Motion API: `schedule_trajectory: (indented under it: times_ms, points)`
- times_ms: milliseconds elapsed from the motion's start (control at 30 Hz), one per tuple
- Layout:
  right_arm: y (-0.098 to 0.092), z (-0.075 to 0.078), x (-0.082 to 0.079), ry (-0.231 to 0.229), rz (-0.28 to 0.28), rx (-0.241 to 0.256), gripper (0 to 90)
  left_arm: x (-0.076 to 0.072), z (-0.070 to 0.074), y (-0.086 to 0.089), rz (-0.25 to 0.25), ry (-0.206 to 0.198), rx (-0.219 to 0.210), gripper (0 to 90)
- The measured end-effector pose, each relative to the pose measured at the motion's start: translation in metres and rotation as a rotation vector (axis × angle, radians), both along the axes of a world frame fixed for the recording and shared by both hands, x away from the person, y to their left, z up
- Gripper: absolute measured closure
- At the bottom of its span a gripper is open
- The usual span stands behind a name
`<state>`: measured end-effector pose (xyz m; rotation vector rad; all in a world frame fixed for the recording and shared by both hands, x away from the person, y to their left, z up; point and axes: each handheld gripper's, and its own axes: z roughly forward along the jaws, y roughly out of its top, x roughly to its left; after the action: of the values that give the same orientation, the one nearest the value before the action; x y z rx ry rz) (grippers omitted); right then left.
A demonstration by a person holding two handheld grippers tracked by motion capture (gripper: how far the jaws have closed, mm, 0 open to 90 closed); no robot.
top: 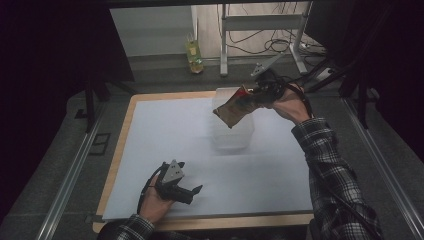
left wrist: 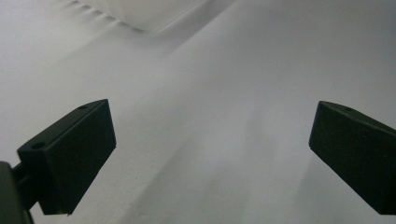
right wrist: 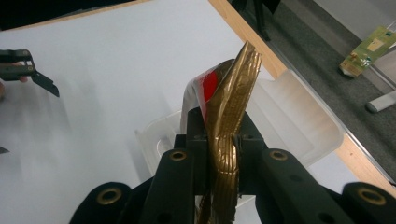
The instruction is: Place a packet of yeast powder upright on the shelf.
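Gold packet (right wrist: 229,126) | pinched in right tool (right wrist: 223,154) | above clear bin (right wrist: 289,116)

Gold, red, black and white over pale wood

The crinkled gold foil snack bag (right wrist: 229,126) carries a bright red patch near its top and reads brownish gold in the high view (top: 235,107). The black two-jaw right gripper (right wrist: 224,154) and black left gripper (top: 186,192) contrast with the white tabletop sheet (top: 175,145), which is edged in light wood. The clear plastic bin (right wrist: 299,121) looks milky white. The person's sleeve (top: 332,175) is a black-and-white plaid. A yellow-green bottle (top: 194,54) stands on the grey floor.
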<state>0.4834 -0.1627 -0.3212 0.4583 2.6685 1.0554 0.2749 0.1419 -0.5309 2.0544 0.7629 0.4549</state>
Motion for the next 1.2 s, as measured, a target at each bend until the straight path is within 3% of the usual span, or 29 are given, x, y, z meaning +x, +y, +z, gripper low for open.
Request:
schedule_trajectory:
  times_ms: [567, 867, 1200]
  points:
    - [0.001, -0.019, 0.008, 0.029, 0.076, -0.064, 78.5, 0.0, 0.0, 0.0, -0.001, 0.009, 0.003, 0.9]
    - [0.01, -0.023, 0.009, 0.03, 0.095, -0.082, 77.4, 0.0, 0.0, 0.001, 0.001, 0.012, 0.004, 1.0]
    - [0.013, -0.021, 0.014, 0.041, 0.122, -0.152, 79.7, 0.0, 0.0, 0.002, 0.005, 0.012, 0.003, 1.2]
